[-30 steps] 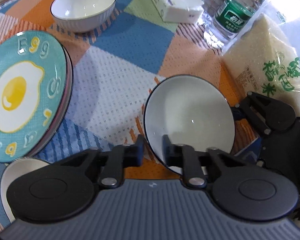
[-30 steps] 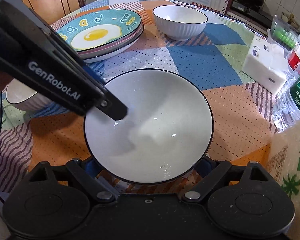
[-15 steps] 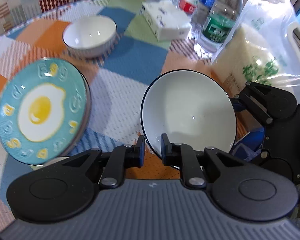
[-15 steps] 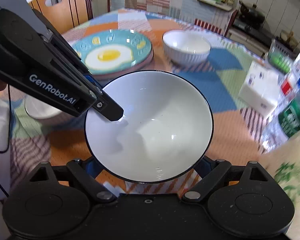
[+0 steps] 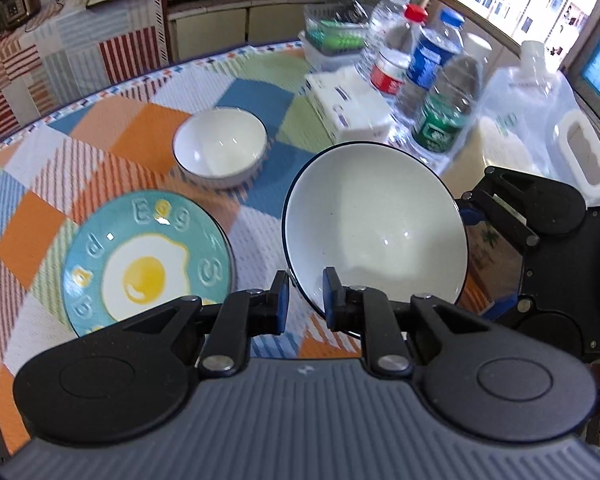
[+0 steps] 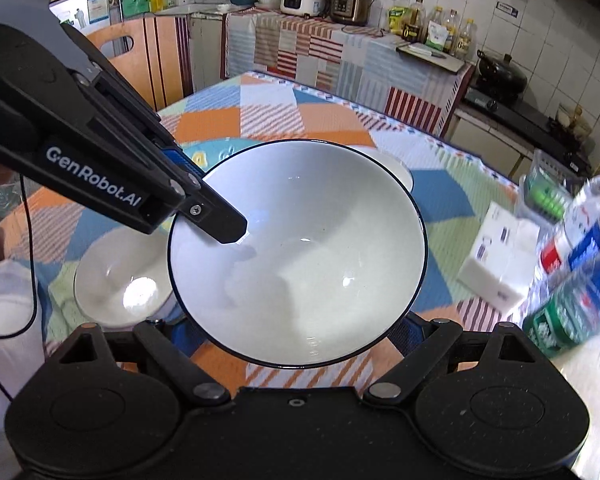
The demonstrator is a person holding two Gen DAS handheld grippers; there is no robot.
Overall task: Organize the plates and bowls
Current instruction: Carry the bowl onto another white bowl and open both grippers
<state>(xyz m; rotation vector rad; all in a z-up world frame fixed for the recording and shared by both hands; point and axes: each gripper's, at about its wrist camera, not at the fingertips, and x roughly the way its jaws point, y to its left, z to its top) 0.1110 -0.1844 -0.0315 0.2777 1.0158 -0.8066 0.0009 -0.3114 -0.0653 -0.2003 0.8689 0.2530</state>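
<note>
A white bowl with a dark rim [image 5: 380,228] [image 6: 300,256] is held in the air above the table. My left gripper [image 5: 303,299] is shut on its near rim, one finger [image 6: 216,220] inside the bowl. My right gripper [image 6: 296,336] cradles the bowl from below; its fingertips are hidden under it. On the table stand a stack of plates topped by an egg-pattern plate [image 5: 148,264], a white bowl [image 5: 220,152] behind it, and another white bowl [image 6: 120,280] at the left in the right wrist view.
The round table wears a patchwork cloth [image 5: 112,128]. A tissue pack [image 5: 348,104], several water bottles [image 5: 440,108], a bag of rice [image 5: 500,148] and a clear container [image 5: 332,36] crowd the right side. A wooden chair [image 6: 148,60] stands beyond the table.
Both grippers have lifted the dark-rimmed bowl well up off the table. The plates and other bowls now look smaller and farther below.
</note>
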